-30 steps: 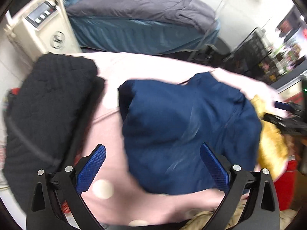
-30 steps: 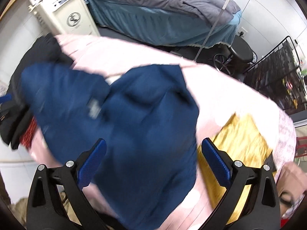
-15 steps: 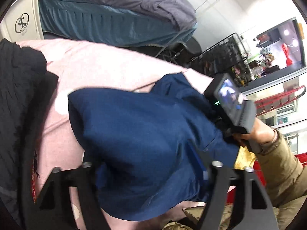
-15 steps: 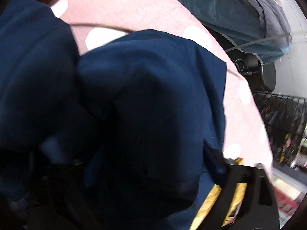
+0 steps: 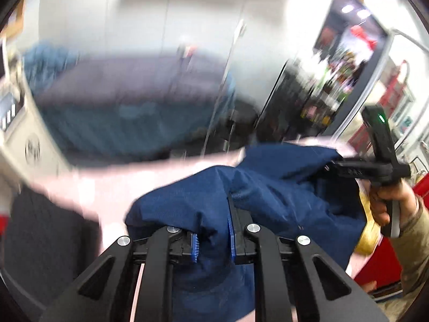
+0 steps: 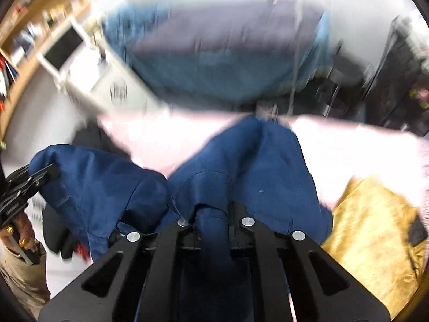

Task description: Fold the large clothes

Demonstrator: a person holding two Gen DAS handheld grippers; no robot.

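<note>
Both sets of jaws are clamping a navy garment (image 5: 268, 196) above a pink bench (image 6: 348, 145).

The left gripper (image 5: 213, 237) and right gripper (image 6: 211, 221) have just been closing, and each is now pinching a bunched fold. The soft, light cloth is sagging between them, so it is probably best held at edges or corners. Blur is hiding its outline; a gold fabric (image 6: 375, 214) is lying at the right and a black garment (image 5: 40, 228) at the left.
</note>
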